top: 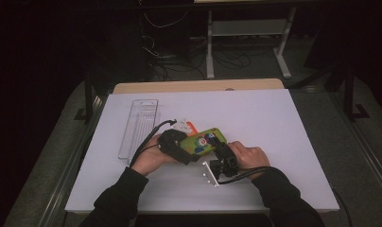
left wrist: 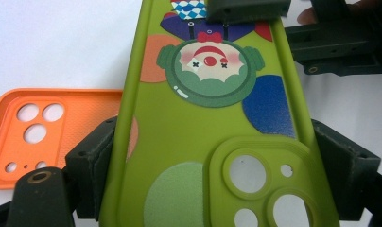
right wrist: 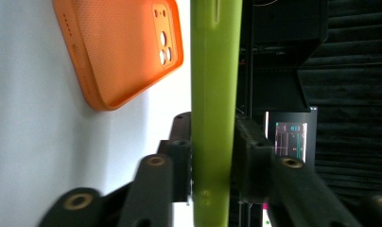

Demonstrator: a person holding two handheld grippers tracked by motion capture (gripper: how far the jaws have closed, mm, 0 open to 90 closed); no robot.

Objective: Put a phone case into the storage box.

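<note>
Presently, a green case (top: 204, 141) is held above the table (top: 274, 123) by both grippers, near the middle of its near half. In the high view the left gripper (top: 186, 150) is seen at the case's left end and the right gripper (top: 219, 144) at its right end, each carried in a hand.

In the left gripper view the jaws are closed across the width of the green case (left wrist: 198, 137), one against each long edge, beside its camera cut-outs. A clown print is shown on the case back, and the right gripper (left wrist: 248, 12) is seen clamped on the far end.

In the right gripper view the green case (right wrist: 215, 94) is seen edge-on and upright, pinched through its thickness between the two jaws.

An orange case (left wrist: 42, 127) is observed lying on the table just beyond the green one, inner side up. A clear tray (top: 138, 126) is noted farther left, well apart from both cases.
</note>
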